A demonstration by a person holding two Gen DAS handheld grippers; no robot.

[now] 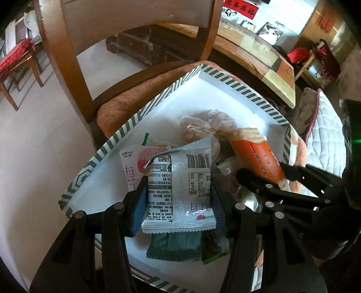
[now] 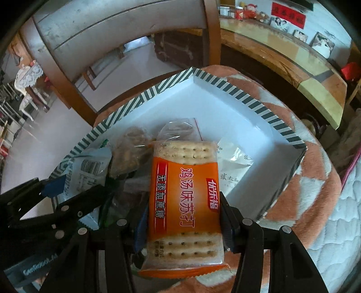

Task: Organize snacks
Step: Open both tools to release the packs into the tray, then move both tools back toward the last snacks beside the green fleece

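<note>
A white box tray with a dark striped rim (image 1: 237,90) (image 2: 248,99) sits on a plush orange cushion and holds several snack packets. My left gripper (image 1: 178,202) is shut on a white packet with a barcode (image 1: 180,175), held above the tray's near side. My right gripper (image 2: 183,214) is shut on an orange cracker packet (image 2: 182,180) over the tray's right part; the left wrist view shows it as the orange cracker packet (image 1: 259,155). In the right wrist view the left gripper (image 2: 67,191) appears at the left with its packet (image 2: 85,171).
In the tray lie green packets (image 1: 176,245), a clear bag of brown snacks (image 1: 203,126), a strawberry-print packet (image 1: 133,166) and a white packet (image 2: 232,166). A wooden chair back (image 1: 135,13) rises behind. A quilted white cover (image 1: 327,135) lies at the right, a wooden table (image 1: 270,58) beyond.
</note>
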